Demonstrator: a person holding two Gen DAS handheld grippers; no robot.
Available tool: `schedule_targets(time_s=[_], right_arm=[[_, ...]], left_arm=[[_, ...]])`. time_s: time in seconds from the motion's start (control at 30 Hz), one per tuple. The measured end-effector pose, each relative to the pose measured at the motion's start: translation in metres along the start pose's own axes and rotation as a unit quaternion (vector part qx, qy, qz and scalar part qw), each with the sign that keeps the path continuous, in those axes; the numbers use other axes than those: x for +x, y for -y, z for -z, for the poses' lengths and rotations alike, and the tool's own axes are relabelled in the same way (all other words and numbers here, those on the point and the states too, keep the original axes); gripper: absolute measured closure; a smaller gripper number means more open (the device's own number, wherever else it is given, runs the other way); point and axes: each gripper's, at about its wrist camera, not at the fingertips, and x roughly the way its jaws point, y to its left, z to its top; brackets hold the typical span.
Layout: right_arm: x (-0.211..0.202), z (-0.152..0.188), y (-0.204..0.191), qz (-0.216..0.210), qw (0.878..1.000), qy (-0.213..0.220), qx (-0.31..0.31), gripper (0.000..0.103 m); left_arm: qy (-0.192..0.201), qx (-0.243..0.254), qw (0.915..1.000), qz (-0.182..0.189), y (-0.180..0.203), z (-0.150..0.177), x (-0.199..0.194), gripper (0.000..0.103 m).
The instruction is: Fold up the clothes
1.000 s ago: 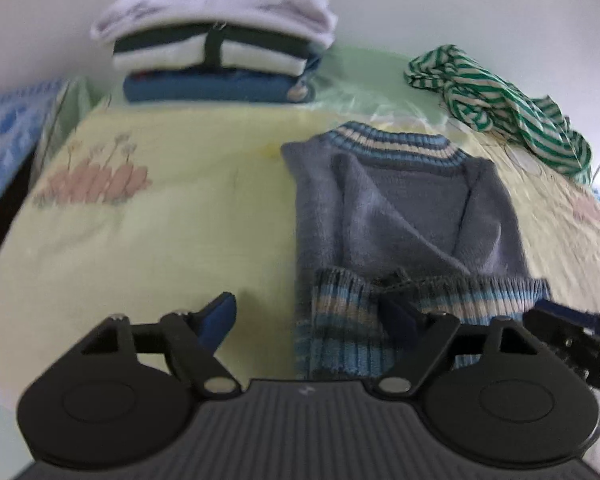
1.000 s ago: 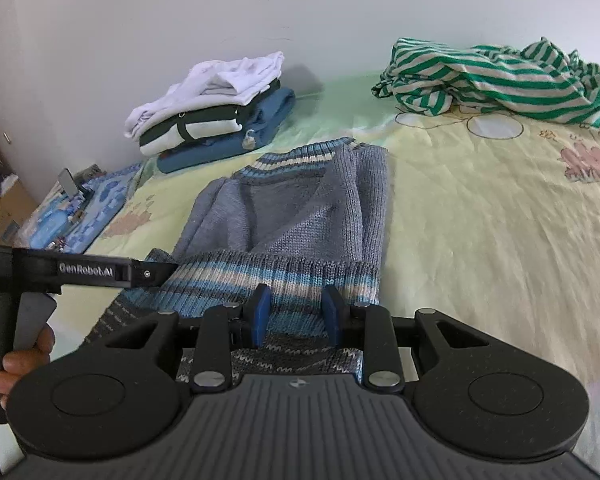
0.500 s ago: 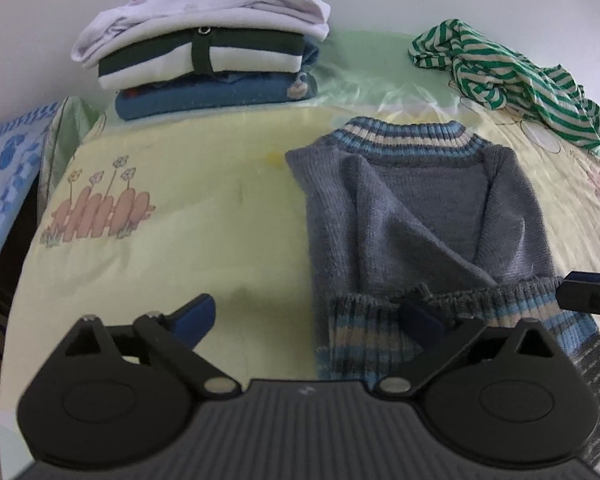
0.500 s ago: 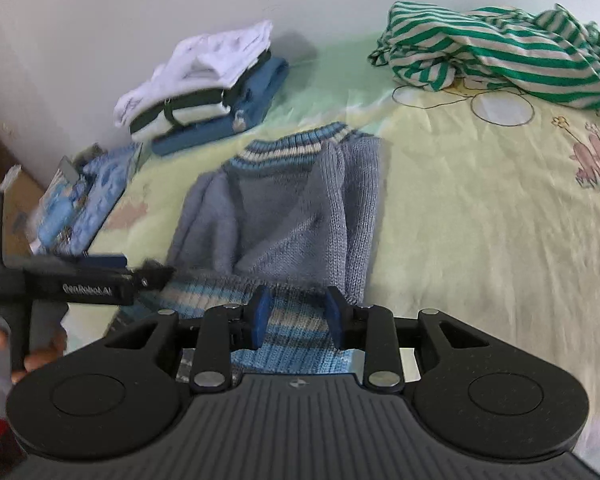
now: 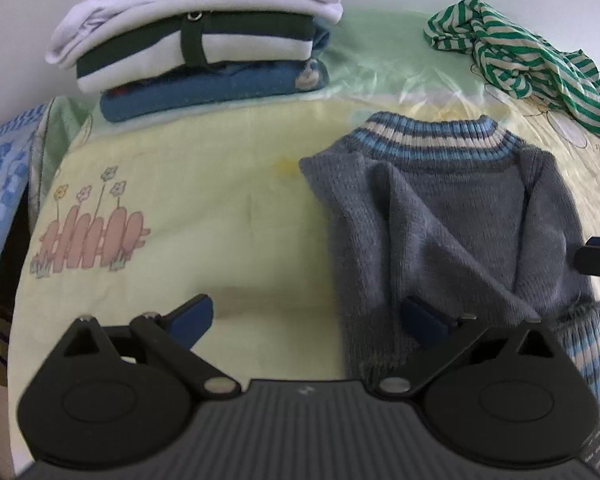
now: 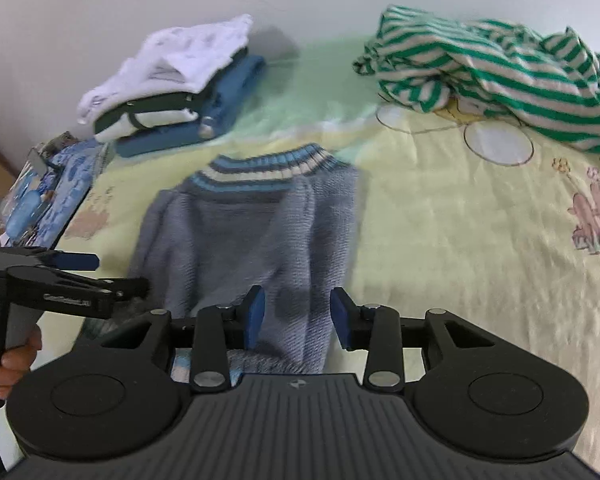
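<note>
On the yellow bedsheet (image 5: 228, 216), grey sweater (image 5: 452, 220), sleeves folded inward, striped collar

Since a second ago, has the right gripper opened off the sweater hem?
Yes. The right gripper now has its fingers apart over the grey sweater, further from the striped hem it pinched and nearer the collar.

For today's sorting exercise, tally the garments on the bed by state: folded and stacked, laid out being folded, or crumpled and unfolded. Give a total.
Folded and stacked: 3 (white top, dark green and white garment, blue garment)
Laid out being folded: 1 (grey sweater)
Crumpled and unfolded: 1 (green striped garment)
Total: 5
</note>
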Motion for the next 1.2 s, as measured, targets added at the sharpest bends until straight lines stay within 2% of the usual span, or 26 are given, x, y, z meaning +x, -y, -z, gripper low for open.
schedule_targets(time_s=[0.23, 0.57, 0.77, 0.93, 1.2], right_arm=[[0.010, 0.001, 0.005, 0.004, 1.000, 0.003, 0.019, 0.064], [0.016, 0.000, 0.005, -0.007, 0.999, 0.029, 0.020, 0.064], [0.023, -0.013, 0.012, -0.013, 0.999, 0.030, 0.038, 0.064], [0.033, -0.026, 0.015, -0.021, 0.999, 0.033, 0.025, 0.063], [0.048, -0.047, 0.029, -0.046, 0.997, 0.033, 0.046, 0.063]], left_arm=[[0.004, 0.001, 0.9999, 0.012, -0.002, -0.007, 0.005, 0.001], [0.016, 0.001, 0.9982, 0.058, -0.013, -0.008, 0.010, 0.001], [0.033, 0.015, 0.9954, 0.089, -0.014, -0.021, 0.020, 0.001], [0.041, 0.037, 0.9944, 0.090, -0.007, -0.031, 0.029, 0.001], [0.049, 0.057, 0.9916, 0.105, -0.004, -0.044, 0.037, 0.001]])
